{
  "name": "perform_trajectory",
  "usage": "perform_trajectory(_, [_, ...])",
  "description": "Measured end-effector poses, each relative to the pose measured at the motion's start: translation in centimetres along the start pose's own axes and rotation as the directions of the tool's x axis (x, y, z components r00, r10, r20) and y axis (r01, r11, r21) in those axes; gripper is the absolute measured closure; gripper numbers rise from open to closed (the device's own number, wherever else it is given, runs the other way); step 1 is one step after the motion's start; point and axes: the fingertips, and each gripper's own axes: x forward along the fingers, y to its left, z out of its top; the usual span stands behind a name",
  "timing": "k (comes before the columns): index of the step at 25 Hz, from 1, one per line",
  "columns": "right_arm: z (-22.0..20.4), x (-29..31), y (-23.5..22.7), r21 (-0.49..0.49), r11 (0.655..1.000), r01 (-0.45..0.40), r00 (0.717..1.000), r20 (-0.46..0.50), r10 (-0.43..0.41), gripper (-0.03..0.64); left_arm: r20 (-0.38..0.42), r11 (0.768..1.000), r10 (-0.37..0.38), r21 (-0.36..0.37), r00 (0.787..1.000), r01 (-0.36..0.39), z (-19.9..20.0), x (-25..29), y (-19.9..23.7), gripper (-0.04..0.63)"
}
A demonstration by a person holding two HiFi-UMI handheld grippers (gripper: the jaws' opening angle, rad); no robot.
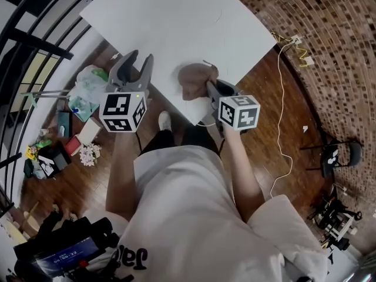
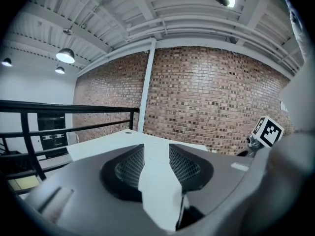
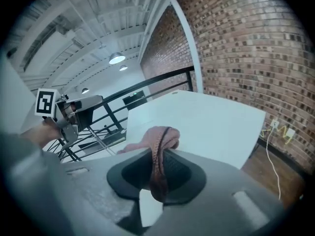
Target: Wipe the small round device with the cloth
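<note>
Right gripper [image 1: 210, 88] is clenched on the pink cloth [image 1: 195, 80], a fold pinched between its jaws. The rest bunches on the white tabletop [image 1: 176, 22] just ahead of that gripper, near the corner. Left gripper [image 1: 134, 70] sits well apart to the left, released, jaws spread with only tabletop between them.

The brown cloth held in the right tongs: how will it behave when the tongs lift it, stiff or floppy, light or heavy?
Probably floppy: the cloth is bunched in soft folds and pinched thin between the right tongs. It looks thin, so it is likely light. Lifted up, it would probably hang and drape rather than keep its shape.
</note>
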Motion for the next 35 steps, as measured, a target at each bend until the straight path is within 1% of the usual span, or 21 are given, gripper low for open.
perform_trajectory(4, [-2.6, -1.3, -5.2, 0.122, 0.989, 0.085, 0.996, -0.005, -0.085, 0.572, -0.006, 1.0, -0.028, 0.005, 1.0, 0.028, -0.1, 0.9, -1.4, 0.423])
perform_trajectory(6, [-3.2, -1.2, -6.7, 0.159, 0.982, 0.107, 0.994, -0.004, -0.108, 0.572, -0.01, 0.999, -0.041, 0.008, 0.999, 0.041, -0.2, 1.2, -2.0, 0.423])
perform_trajectory(8, [-2.9, -1.0, -6.9, 0.167, 0.98, 0.104, 0.994, 0.011, -0.107, 0.571, -0.015, 0.999, -0.049, 0.01, 0.999, 0.049, -0.4, 1.2, -2.4, 0.423])
perform_trajectory(10, [-2.0, -1.1, -5.9, 0.153, 0.986, 0.067, 0.997, 0.038, -0.074, 0.572, -0.018, 0.998, -0.057, 0.012, 0.998, 0.058, -0.5, 1.2, -2.8, 0.423])
perform_trajectory(12, [-0.7, -1.5, -3.4, 0.099, 0.995, -0.003, 0.998, 0.065, -0.003, 0.572, -0.018, 0.998, -0.064, 0.014, 0.998, 0.064, -0.6, 1.3, -3.1, 0.423])
perform_trajectory(14, [0.2, -1.7, 0.2, 0.006, 0.995, -0.099, 0.993, 0.06, 0.099, 0.571, -0.017, 0.998, -0.062, 0.013, 0.998, 0.063, -0.6, 1.2, -3.1, 0.423])
perform_trajectory(16, [0.1, -0.9, 4.1, -0.11, 0.978, -0.177, 0.984, 0.018, 0.18, 0.571, -0.015, 0.999, -0.052, 0.012, 0.999, 0.052, -0.6, 1.0, -2.7, 0.423])
perform_trajectory(17, [-0.2, 0.0, 5.7, -0.173, 0.966, -0.194, 0.981, -0.01, 0.195, 0.571, -0.014, 0.999, -0.044, 0.011, 0.999, 0.044, -0.6, 0.8, -2.3, 0.423])
perform_trajectory(18, [-0.6, 1.1, 6.9, -0.236, 0.952, -0.197, 0.98, -0.036, 0.194, 0.572, -0.013, 0.999, -0.035, 0.01, 0.999, 0.035, -0.6, 0.7, -1.9, 0.423])
perform_trajectory(20, [-1.1, 3.4, 8.2, -0.353, 0.921, -0.167, 0.986, -0.073, 0.151, 0.571, -0.013, 1.0, -0.018, 0.008, 1.0, 0.018, -0.7, 0.5, -1.3, 0.423])
perform_trajectory(22, [-1.5, 4.9, 7.9, -0.454, 0.885, -0.106, 0.993, -0.09, 0.073, 0.572, -0.011, 1.0, -0.01, 0.001, 1.0, 0.01, -0.7, 0.6, -1.3, 0.423])
perform_trajectory(23, [-1.6, 5.2, 7.3, -0.487, 0.87, -0.073, 0.995, -0.09, 0.033, 0.572, -0.01, 1.0, -0.009, -0.002, 1.0, 0.009, -0.8, 0.6, -1.4, 0.423])
perform_trajectory(24, [-1.9, 5.2, 6.5, -0.5, 0.865, -0.042, 0.996, -0.085, -0.001, 0.572, -0.009, 1.0, -0.009, -0.004, 1.0, 0.009, -0.8, 0.5, -1.5, 0.423])
perform_trajectory(25, [-2.1, 4.7, 5.7, -0.49, 0.872, -0.013, 0.997, -0.075, -0.027, 0.572, -0.008, 1.0, -0.01, -0.004, 1.0, 0.01, -0.9, 0.3, -1.7, 0.423])
perform_trajectory(27, [-2.5, 3.2, 3.7, -0.435, 0.9, 0.036, 0.997, -0.053, -0.065, 0.572, -0.007, 1.0, -0.013, -0.002, 1.0, 0.013, -0.9, -0.3, -2.2, 0.423])
perform_trajectory(29, [-2.6, 1.6, 1.5, -0.383, 0.92, 0.081, 0.994, -0.032, -0.101, 0.572, -0.009, 1.0, -0.018, -0.001, 1.0, 0.018, -1.0, -0.5, -2.9, 0.423])
perform_trajectory(32, [-2.4, 0.6, -2.2, -0.329, 0.933, 0.149, 0.987, -0.013, -0.162, 0.572, -0.016, 1.0, -0.029, -0.005, 0.999, 0.029, -1.4, -0.2, -3.4, 0.423])
perform_trajectory(35, [-1.5, 0.5, -4.5, -0.283, 0.944, 0.171, 0.984, 0.007, -0.177, 0.572, -0.02, 0.999, -0.032, -0.004, 0.999, 0.032, -1.6, -0.1, -4.0, 0.423])
